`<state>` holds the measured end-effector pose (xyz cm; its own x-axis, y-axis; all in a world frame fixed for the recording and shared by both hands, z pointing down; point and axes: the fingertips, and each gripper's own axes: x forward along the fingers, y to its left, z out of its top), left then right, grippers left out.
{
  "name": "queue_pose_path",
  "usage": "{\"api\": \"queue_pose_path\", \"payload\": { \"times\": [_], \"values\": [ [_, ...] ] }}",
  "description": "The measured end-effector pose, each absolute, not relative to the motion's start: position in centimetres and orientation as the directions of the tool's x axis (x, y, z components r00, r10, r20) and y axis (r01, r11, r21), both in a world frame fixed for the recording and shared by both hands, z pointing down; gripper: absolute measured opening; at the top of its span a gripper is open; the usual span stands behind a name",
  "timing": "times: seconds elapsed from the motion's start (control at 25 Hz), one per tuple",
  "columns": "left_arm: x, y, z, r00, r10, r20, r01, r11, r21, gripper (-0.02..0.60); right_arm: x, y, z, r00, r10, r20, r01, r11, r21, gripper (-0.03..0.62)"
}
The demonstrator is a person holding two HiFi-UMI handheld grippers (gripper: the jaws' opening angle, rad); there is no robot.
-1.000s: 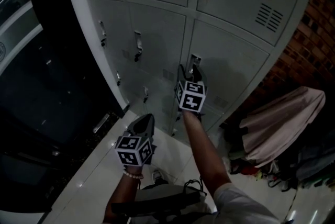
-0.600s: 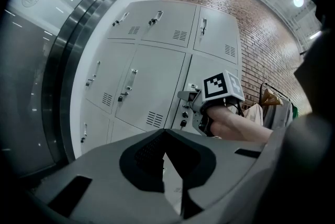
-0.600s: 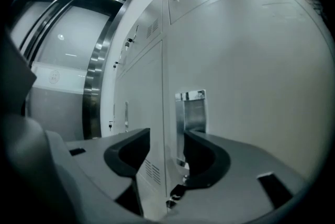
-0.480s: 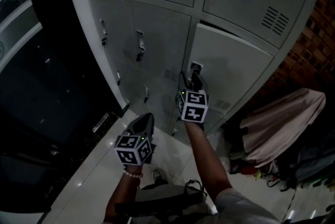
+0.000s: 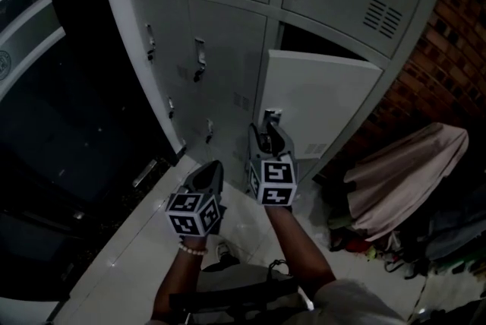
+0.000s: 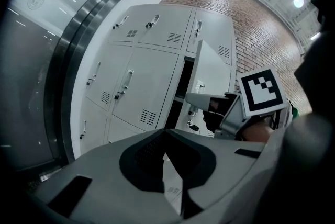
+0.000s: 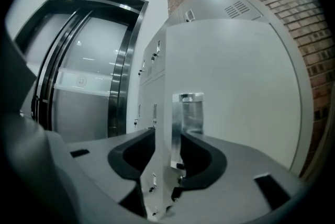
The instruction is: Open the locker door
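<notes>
Door swung out since a second ago: locker door point(image 5: 326, 96) was flush with the bank, now stands well ajar with a dark gap along its top edge, and the right hand-held gripper point(image 5: 267, 135) has pulled back toward the person with it. Grey locker bank point(image 5: 228, 50) fills the upper middle of the head view, several doors with vents and small latches. Dark glass panel point(image 5: 61, 126) to its left, brick wall point(image 5: 448, 50) to its right. Glossy tiled floor point(image 5: 129, 255) below. Open door is in the right column, middle row, hinged on its right side, free edge toward the person. Pinkish cloth heap point(image 5: 402, 171) lies on the floor right of the lockers, by the brick. Right hand-held gripper is at the door's free edge, jaws just been closing, chrome handle point(image 7: 189, 113) between them; right jaw lies against the handle, left jaw shows a gap, so not clamped. Left hand-held gripper point(image 5: 209, 171) hangs low and left of the right one, apart from the lockers, jaws together, nothing in them.
</notes>
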<state>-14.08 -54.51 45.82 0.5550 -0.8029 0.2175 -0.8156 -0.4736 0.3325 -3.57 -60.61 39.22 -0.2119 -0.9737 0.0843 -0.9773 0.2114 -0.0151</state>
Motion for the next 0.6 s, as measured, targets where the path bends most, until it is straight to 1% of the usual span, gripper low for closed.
{"api": "queue_pose_path", "payload": {
  "times": [0.08, 0.2, 0.4, 0.48, 0.6],
  "values": [
    [-14.1, -53.8, 45.6, 0.545, -0.811, 0.211, -0.821, -0.465, 0.332, -0.009, -3.5, -59.1, 39.1, -0.216, -0.973, 0.081, -0.976, 0.216, -0.011, 0.145],
    [-13.9, -52.7, 45.4, 0.532, -0.822, 0.205, -0.827, -0.452, 0.333, -0.009, -3.4, -57.1, 39.3, -0.231, -0.969, 0.091, -0.973, 0.231, -0.010, 0.143],
    [-12.8, -50.4, 45.5, 0.522, -0.829, 0.203, -0.831, -0.441, 0.338, -0.009, -2.9, -54.1, 39.2, -0.254, -0.965, 0.069, -0.967, 0.254, 0.002, 0.141],
    [-12.2, -49.4, 45.4, 0.520, -0.830, 0.202, -0.833, -0.440, 0.336, -0.009, -2.4, -52.8, 39.0, -0.262, -0.963, 0.062, -0.965, 0.262, 0.001, 0.119],
    [-11.2, -47.7, 45.2, 0.514, -0.834, 0.201, -0.837, -0.436, 0.330, -0.009, -1.8, -51.0, 39.1, -0.282, -0.957, 0.066, -0.959, 0.282, -0.008, 0.118]
  ]
}}
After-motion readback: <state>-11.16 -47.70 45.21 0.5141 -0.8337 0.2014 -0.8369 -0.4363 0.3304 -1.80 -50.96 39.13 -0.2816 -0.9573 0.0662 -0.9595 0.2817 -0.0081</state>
